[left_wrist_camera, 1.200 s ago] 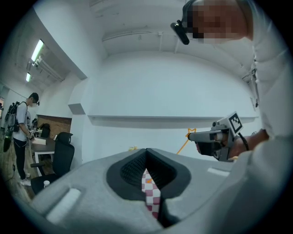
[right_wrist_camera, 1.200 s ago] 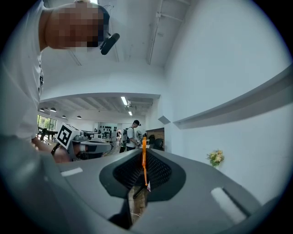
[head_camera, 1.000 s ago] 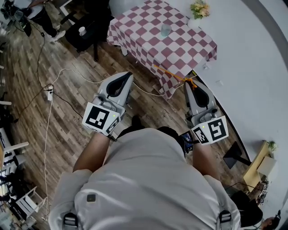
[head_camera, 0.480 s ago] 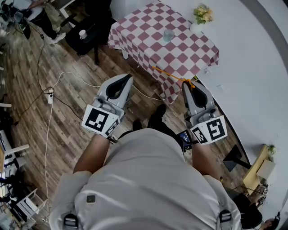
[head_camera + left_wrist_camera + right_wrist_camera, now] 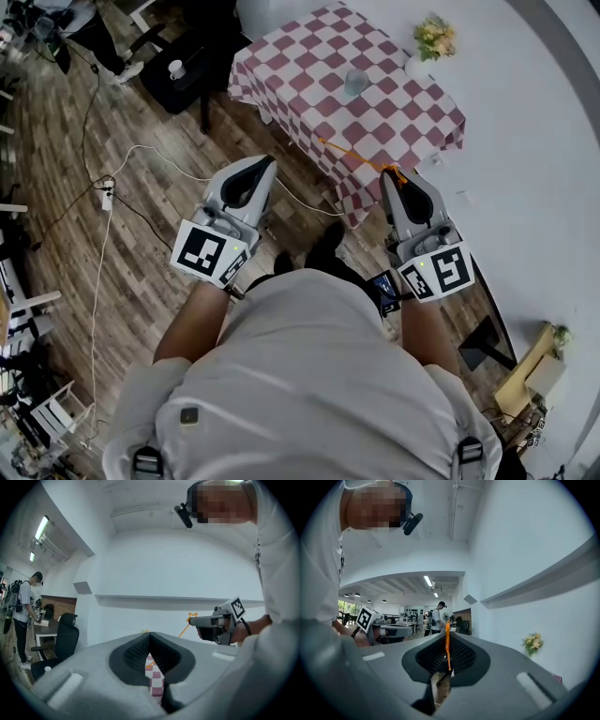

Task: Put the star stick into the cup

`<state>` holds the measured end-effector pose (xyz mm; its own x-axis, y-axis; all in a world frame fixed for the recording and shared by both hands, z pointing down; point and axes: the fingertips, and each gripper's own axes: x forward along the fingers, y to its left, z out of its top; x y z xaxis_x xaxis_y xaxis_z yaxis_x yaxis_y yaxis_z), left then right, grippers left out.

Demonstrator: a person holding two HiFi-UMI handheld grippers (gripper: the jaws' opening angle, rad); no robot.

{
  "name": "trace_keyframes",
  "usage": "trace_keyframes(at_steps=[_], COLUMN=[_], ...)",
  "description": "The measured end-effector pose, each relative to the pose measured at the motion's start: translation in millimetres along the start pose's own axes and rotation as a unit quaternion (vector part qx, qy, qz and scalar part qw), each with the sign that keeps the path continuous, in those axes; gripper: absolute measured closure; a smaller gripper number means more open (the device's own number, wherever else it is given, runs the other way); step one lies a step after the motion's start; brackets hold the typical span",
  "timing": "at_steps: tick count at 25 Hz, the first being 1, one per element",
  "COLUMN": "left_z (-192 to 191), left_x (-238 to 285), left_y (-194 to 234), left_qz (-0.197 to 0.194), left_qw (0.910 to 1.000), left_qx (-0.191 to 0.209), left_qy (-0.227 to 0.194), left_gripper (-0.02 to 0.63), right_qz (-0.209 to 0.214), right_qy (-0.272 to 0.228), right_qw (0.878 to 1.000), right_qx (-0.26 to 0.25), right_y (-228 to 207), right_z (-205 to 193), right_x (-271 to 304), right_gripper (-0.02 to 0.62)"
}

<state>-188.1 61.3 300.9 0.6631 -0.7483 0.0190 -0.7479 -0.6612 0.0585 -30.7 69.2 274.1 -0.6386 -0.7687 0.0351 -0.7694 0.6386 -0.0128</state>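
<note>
My right gripper (image 5: pixel 395 175) is shut on the orange star stick (image 5: pixel 356 156), which slants out to the left over the table's near corner. In the right gripper view the stick (image 5: pixel 447 645) stands pinched between the jaws. From the left gripper view its star (image 5: pixel 191 617) shows just off the right gripper (image 5: pixel 200 621). The clear cup (image 5: pixel 355 82) stands upright on the red-and-white checkered table (image 5: pixel 309 89), well beyond both grippers. My left gripper (image 5: pixel 262 161) is shut with nothing in it and hovers over the wooden floor, left of the table.
A vase of flowers (image 5: pixel 430 39) stands at the table's far right corner by the white wall. White cables (image 5: pixel 141 155) trail across the wooden floor. A black chair (image 5: pixel 192 70) stands left of the table. A person (image 5: pixel 436 618) stands far off.
The table and cup have shifted slightly right and down in the head view. Both grippers keep the same pose, and the stick stays in the right one.
</note>
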Motion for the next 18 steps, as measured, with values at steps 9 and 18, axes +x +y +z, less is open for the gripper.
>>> trace_keyframes(at_steps=[9,18], left_z=[-7.0,-1.0], left_x=[93.0,178.9], left_y=[-2.5,-29.9], left_qz=[-0.002,-0.009], left_qw=[1.0000,0.9998], left_qx=[-0.002,0.014], left_qy=[0.009,0.008], left_gripper=[0.606,0.606], right_qz=[0.003,-0.004], right_qy=[0.007,-0.006], right_qw=[1.000,1.000], right_qx=[0.007,0.009], right_y=[-89.6,-177.3], right_z=[-10.0,-9.3], right_x=[11.8,-3.7], right_gripper=[0.568,0.568])
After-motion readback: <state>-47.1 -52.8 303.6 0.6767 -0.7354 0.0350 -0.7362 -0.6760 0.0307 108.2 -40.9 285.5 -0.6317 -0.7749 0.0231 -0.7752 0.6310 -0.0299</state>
